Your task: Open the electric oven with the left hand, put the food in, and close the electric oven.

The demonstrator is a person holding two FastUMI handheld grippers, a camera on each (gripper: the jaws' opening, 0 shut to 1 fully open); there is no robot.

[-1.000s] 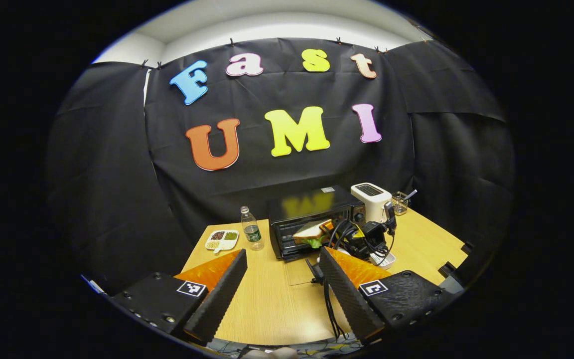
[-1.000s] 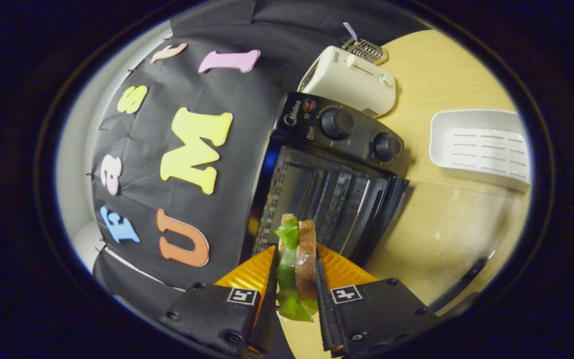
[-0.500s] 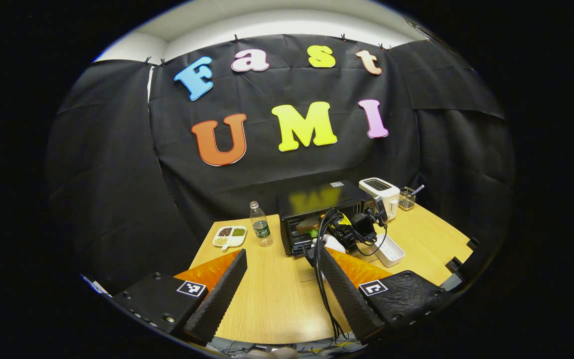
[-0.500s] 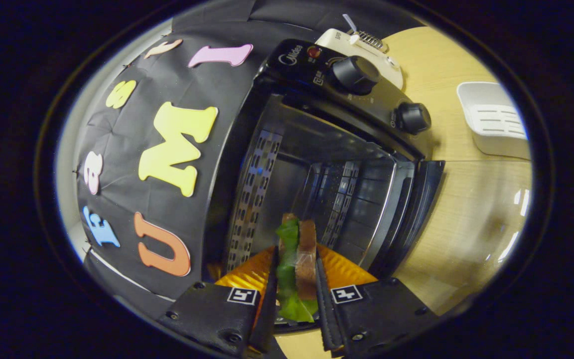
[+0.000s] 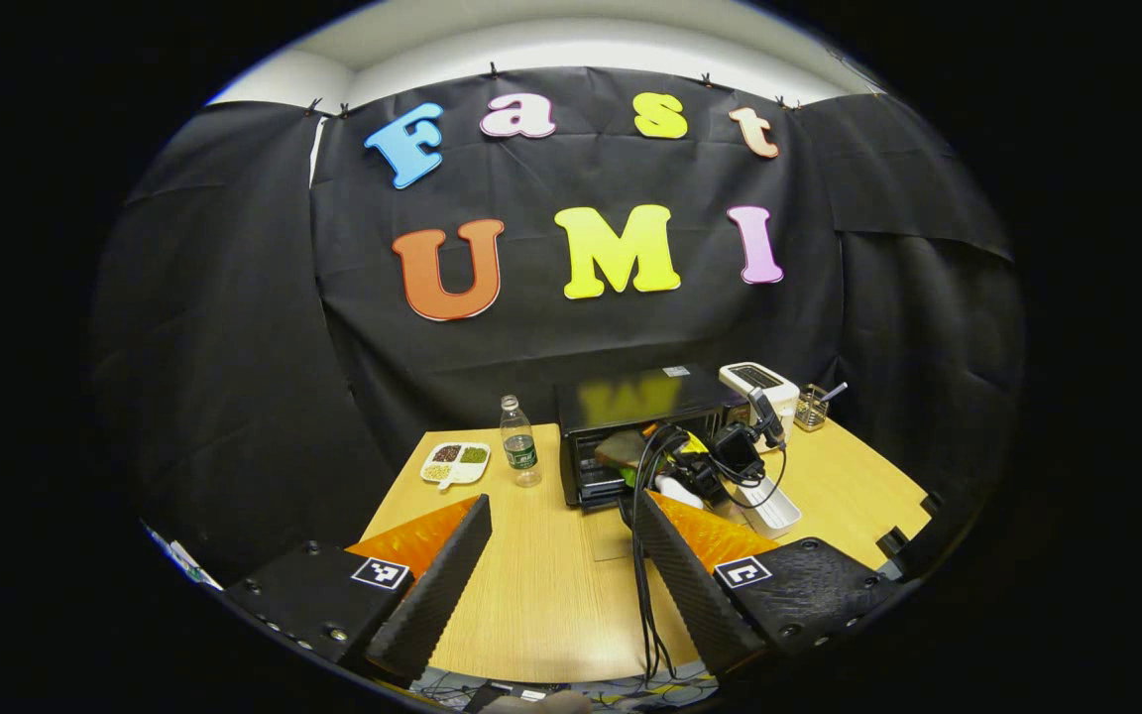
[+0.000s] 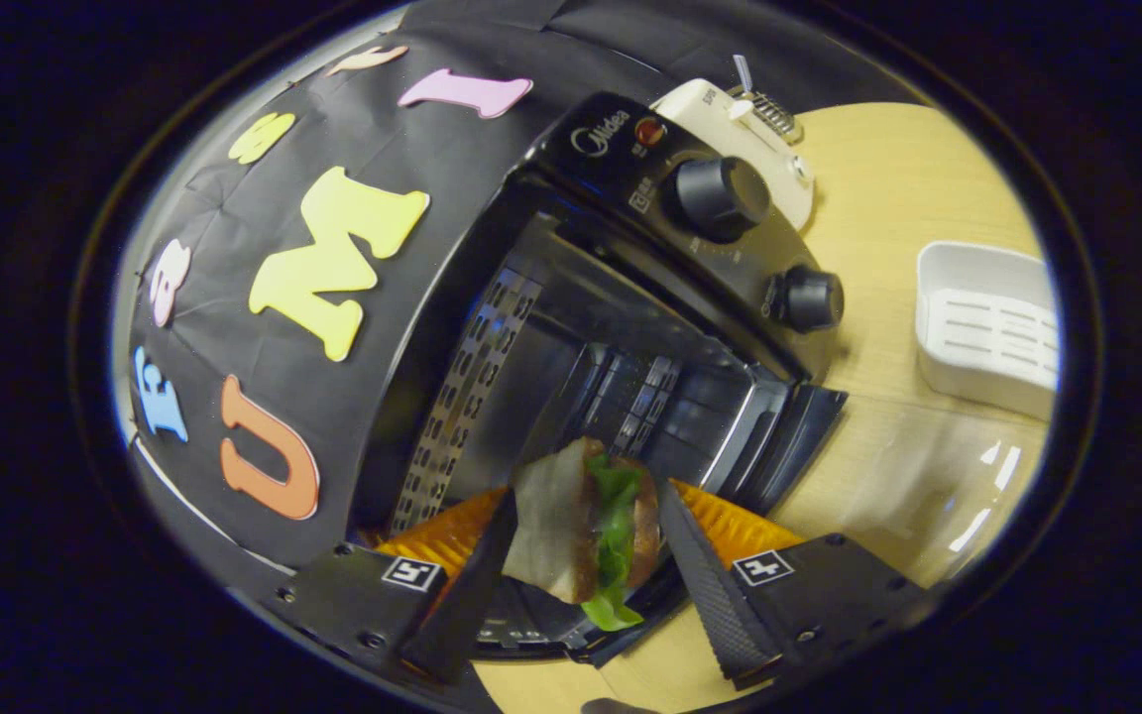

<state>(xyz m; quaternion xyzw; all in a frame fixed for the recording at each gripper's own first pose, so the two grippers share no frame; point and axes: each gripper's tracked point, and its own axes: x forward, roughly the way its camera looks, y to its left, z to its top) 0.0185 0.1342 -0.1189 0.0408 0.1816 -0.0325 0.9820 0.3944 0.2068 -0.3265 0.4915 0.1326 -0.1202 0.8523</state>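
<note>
The right gripper (image 6: 581, 570) has its fingers spread, the sandwich (image 6: 586, 531) loose between them at the mouth of the open oven (image 6: 630, 327). The left gripper (image 5: 556, 575) hangs wide open and empty over the table (image 5: 541, 595), well back from the oven.

In the left gripper view, cables and the other gripper (image 5: 720, 461) cover most of the oven (image 5: 630, 397) mouth, so we cannot make out the sandwich (image 5: 621, 448) clearly. The tray (image 5: 455, 462) near the table's (image 5: 531, 595) far left corner holds fillings too small for us to identify. In the right gripper view, we lose the white basket (image 6: 987, 327) at the right edge.
</note>
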